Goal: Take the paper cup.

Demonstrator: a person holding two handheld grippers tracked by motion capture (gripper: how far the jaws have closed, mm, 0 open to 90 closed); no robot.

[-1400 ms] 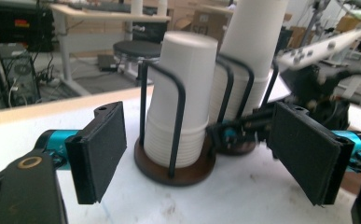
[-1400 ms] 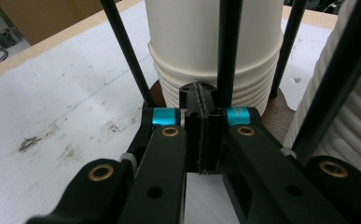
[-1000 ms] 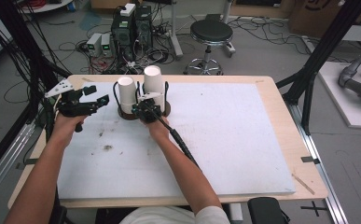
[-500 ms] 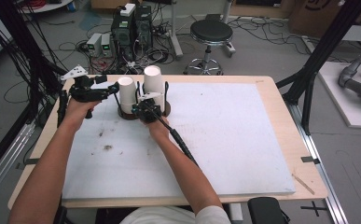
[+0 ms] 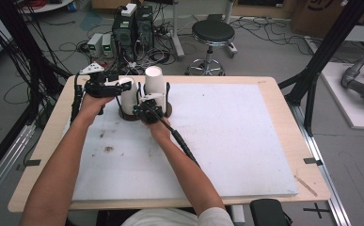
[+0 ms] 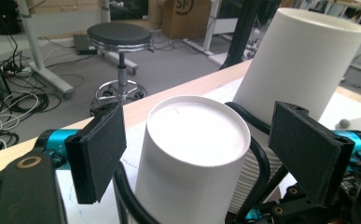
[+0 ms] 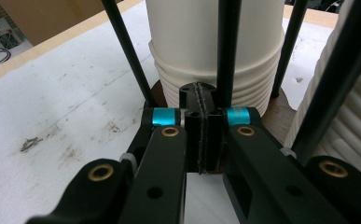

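My left gripper [image 6: 197, 154] has its jaws apart around the top paper cup [image 6: 192, 158], light and crushable, so I'd pinch gently just below its rim; right gripper [image 7: 201, 135] jaws together.

Part of a printed mark, looking like the letters "SF" inside a circle, shows on a brown cardboard box [image 6: 182, 14] on the floor behind the stool. No other text is legible.
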